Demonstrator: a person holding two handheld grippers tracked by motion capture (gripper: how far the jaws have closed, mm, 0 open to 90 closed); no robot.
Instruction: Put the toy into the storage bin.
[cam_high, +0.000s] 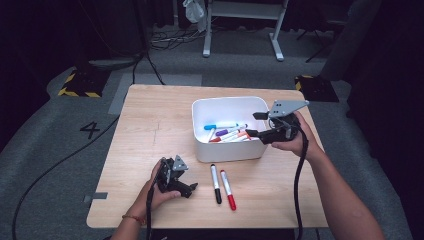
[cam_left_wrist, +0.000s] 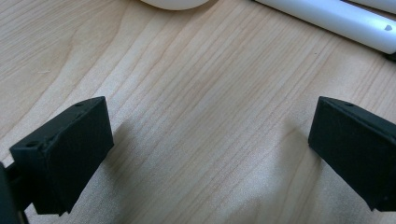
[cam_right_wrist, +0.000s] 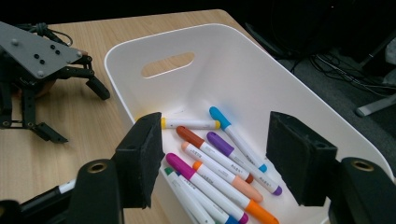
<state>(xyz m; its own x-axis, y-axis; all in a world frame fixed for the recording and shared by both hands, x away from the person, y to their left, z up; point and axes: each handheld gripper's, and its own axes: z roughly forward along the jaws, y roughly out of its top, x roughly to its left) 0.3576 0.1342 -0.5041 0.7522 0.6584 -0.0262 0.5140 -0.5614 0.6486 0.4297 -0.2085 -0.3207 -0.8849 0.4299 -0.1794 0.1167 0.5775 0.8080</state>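
We were putting the markers into the white bin (cam_high: 200, 145), and at this moment most of the work was done. On the left, our left gripper (cam_high: 191, 188) rested low on the wooden table (cam_high: 145, 130), near its front edge, with its jaws spread wide and only bare wood between them. Just to the right of it, two markers were left on the table, in front of the bin: the black-capped marker (cam_high: 215, 183) and the red-capped marker (cam_high: 228, 189), lying side by side and almost parallel, close together but apart. Further right, the bin already held several markers, among them the blue-capped marker (cam_right_wrist: 237, 138), the purple-capped marker (cam_right_wrist: 242, 161), the orange-capped marker (cam_right_wrist: 232, 192) and the yellow-capped marker (cam_right_wrist: 189, 123), lying loosely across each other on the bottom. Our right gripper (cam_high: 254, 124) hung over the right side of the bin, its jaws well apart and holding nothing. We judged that only the two markers outside were left to collect.
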